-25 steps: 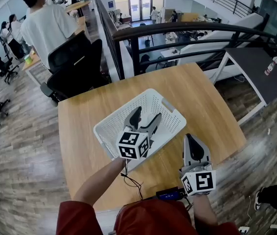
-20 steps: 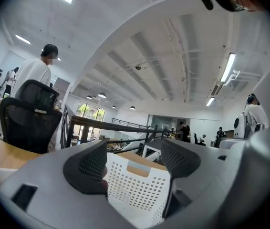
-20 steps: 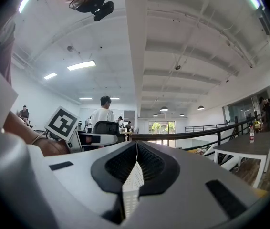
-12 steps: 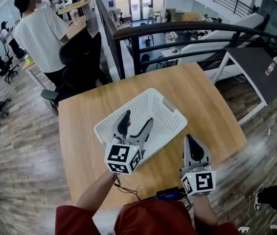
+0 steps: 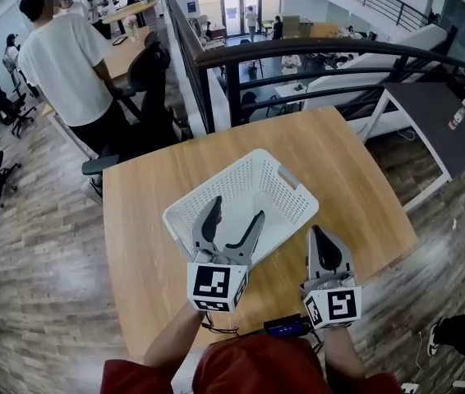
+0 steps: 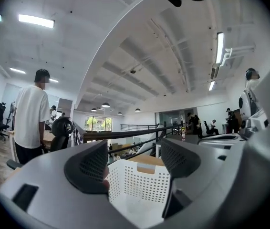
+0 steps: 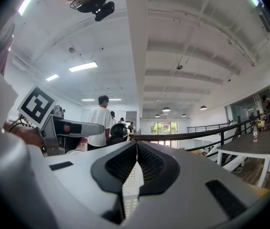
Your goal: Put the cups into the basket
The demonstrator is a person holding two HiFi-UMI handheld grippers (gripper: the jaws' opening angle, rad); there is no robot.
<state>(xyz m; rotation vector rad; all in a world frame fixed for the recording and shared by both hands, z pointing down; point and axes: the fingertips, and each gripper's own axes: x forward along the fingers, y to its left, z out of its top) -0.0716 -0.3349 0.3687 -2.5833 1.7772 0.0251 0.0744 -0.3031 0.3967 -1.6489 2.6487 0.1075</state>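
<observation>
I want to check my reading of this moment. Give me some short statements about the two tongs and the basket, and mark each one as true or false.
1. The left tongs are open. True.
2. The right tongs are open too. False: they are shut, with nothing between them.
3. The white basket stands on the wooden table. True.
4. The right tongs hang inside the basket. False: they are beside it, over the table.
5. The left tongs hold a cup. False: they grip nothing.
</observation>
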